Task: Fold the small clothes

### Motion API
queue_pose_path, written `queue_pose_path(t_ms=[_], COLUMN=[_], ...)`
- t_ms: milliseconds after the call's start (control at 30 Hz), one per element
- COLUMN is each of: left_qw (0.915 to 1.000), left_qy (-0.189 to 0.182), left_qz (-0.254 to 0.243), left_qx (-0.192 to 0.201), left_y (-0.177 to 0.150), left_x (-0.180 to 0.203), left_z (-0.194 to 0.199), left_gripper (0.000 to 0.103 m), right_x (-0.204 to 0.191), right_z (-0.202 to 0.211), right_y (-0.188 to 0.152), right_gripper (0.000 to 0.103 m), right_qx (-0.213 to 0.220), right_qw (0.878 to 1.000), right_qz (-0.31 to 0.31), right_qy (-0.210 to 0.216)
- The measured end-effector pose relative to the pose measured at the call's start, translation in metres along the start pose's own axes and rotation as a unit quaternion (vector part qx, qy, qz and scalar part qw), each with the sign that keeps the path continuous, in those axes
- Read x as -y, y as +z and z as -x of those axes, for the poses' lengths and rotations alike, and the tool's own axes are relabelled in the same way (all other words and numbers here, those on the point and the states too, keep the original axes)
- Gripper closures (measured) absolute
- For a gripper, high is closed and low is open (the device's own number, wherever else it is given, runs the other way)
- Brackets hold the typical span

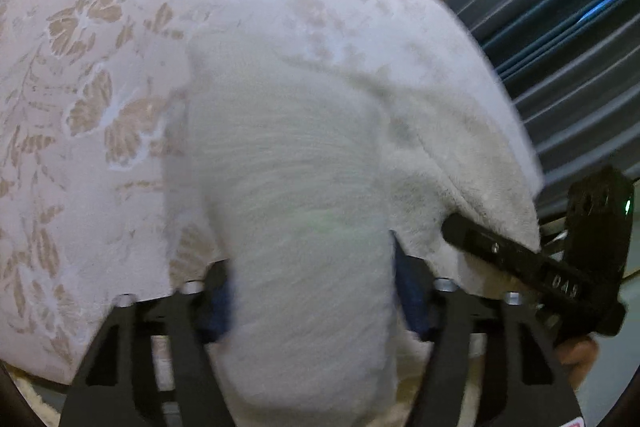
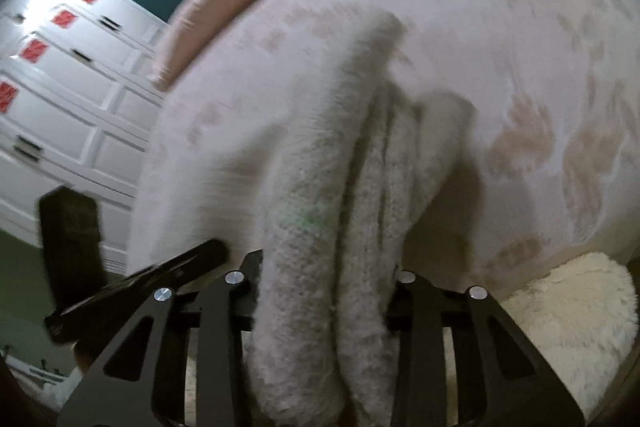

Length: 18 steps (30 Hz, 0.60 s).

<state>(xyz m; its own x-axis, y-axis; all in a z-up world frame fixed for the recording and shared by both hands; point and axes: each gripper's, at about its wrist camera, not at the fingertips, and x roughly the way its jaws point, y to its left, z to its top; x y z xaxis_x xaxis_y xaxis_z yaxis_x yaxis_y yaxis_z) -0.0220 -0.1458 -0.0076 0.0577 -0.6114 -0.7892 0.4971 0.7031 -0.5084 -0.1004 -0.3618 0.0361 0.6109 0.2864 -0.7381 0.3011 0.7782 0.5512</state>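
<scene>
Both grippers, left and right, had their fingers closed on a fuzzy white cloth, lifting its near edge off the bed. Next, I'd judge, carry that edge across, evenly.

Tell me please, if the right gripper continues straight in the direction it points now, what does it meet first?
The white fuzzy cloth already between its fingers; beyond that, probably the floral bedcover, though depth is unclear.
</scene>
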Motion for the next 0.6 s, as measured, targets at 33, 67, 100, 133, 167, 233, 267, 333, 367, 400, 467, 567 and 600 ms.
queue_pose_path(t_ms=[33,67,100,133,167,233,267,333,367,400,467,567,600], left_qw=[0.9998,0.9995,0.9990,0.9982,0.9973,0.9942,0.9923,0.9866,0.9838,0.9794,0.9726,0.9619,0.9588], left_qy=[-0.018,-0.028,-0.033,-0.039,-0.044,-0.054,-0.057,-0.063,-0.064,-0.065,-0.057,-0.031,-0.013], left_qz=[0.005,0.001,-0.006,-0.017,-0.024,-0.043,-0.052,-0.070,-0.076,-0.085,-0.096,-0.108,-0.109], left_qx=[0.007,0.018,0.030,0.043,0.053,0.082,0.097,0.133,0.149,0.172,0.204,0.249,0.262], left_y=[0.005,0.009,0.012,0.016,0.019,0.027,0.031,0.040,0.046,0.052,0.060,0.069,0.071], left_x=[0.001,0.004,0.009,0.014,0.018,0.028,0.033,0.040,0.044,0.044,0.042,0.030,0.021], left_z=[0.010,0.020,0.029,0.040,0.049,0.076,0.088,0.120,0.132,0.153,0.184,0.227,0.237], left_gripper=[0.053,0.053,0.053,0.053,0.053,0.053,0.053,0.053,0.053,0.053,0.053,0.052,0.051], right_x=[-0.011,-0.021,-0.028,-0.036,-0.042,-0.060,-0.071,-0.092,-0.097,-0.111,-0.135,-0.174,-0.181], right_z=[0.012,0.024,0.033,0.044,0.051,0.070,0.079,0.092,0.099,0.103,0.106,0.092,0.084], right_y=[0.002,0.006,0.009,0.012,0.016,0.023,0.028,0.038,0.041,0.047,0.058,0.081,0.086], right_gripper=[0.070,0.070,0.070,0.070,0.070,0.070,0.070,0.070,0.070,0.070,0.070,0.068,0.067], right_qx=[0.015,0.031,0.042,0.056,0.066,0.097,0.112,0.137,0.145,0.158,0.173,0.187,0.188], right_qw=[1.000,0.999,0.999,0.998,0.997,0.994,0.991,0.987,0.984,0.981,0.973,0.962,0.961], right_qz=[0.014,0.022,0.024,0.028,0.033,0.046,0.054,0.071,0.079,0.091,0.116,0.153,0.159], right_qy=[-0.002,0.005,0.013,0.019,0.021,0.032,0.039,0.056,0.063,0.073,0.097,0.126,0.127])
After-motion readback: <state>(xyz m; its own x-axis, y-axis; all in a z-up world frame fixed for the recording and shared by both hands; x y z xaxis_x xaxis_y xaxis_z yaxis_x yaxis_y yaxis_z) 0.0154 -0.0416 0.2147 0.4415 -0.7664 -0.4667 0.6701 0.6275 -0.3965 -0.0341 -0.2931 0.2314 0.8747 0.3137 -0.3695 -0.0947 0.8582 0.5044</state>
